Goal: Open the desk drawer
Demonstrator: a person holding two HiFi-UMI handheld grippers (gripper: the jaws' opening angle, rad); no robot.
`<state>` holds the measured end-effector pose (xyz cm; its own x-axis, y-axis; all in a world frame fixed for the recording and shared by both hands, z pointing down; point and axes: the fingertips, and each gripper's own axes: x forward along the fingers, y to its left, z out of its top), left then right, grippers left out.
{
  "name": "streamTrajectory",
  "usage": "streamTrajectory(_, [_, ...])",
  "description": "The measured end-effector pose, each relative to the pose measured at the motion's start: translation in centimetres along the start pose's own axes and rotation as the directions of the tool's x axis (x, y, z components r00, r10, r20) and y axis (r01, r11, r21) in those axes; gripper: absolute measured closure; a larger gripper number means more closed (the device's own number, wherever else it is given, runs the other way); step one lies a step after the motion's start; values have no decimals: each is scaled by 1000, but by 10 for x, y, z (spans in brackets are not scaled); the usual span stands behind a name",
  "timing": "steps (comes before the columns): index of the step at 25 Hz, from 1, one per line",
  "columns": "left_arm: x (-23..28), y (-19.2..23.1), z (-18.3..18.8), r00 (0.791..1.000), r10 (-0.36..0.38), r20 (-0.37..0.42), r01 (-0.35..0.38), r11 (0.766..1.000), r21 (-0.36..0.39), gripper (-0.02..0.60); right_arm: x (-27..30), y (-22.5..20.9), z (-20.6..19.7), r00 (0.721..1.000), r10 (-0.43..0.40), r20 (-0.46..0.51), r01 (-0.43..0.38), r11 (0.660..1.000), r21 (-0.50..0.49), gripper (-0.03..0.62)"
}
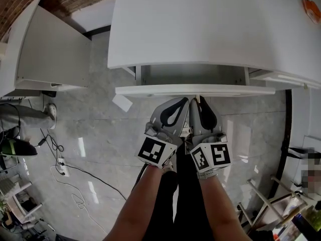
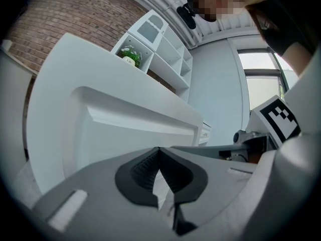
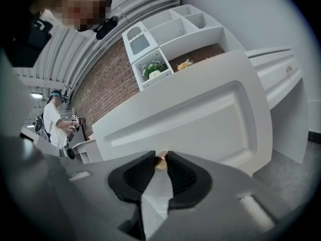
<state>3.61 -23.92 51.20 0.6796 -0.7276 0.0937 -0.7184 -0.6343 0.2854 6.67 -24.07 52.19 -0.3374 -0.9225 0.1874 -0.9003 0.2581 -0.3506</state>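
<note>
Drawer (image 1: 195,90) partly out under desk (image 1: 200,24); bare inner floor showing. Right gripper (image 3: 161,156) clamped on its brass knob (image 3: 161,160). Left gripper (image 2: 159,149) alongside, jaws together, nothing held.

A big white desk (image 1: 200,24) stands on a shiny grey floor (image 1: 100,134). A small orange thing (image 1: 311,9) lies on the desk's far right corner. On the floor to the left lie a white plug strip (image 1: 61,167) and thin cables (image 1: 95,177), and a flat white scrap (image 1: 122,103) lies near the desk.
</note>
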Motion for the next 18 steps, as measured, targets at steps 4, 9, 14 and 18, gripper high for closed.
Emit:
streamTrajectory(4, [-4,-4,-1,1000,-15,3,15,1000,6,595,-5,2,-1,1000,7,0,-7,1000,-8,522])
streamTrajectory(9, [-9,-10,-5,1000,-11,-8,11,1000,3,595,-14,3,-5,1000,17,-3,-17,1000,-4,522])
streamTrajectory(14, [-16,-16,-8,1000,-15,-22,15,1000,3,595,-22,6,-8,1000,15,-4,-15,1000,-1,522])
streamTrajectory(18, [-22,-21,-10,1000,-28,-11,28,1000,6,595,-30,9,-9,1000,12,-7,-12,1000,-8,522])
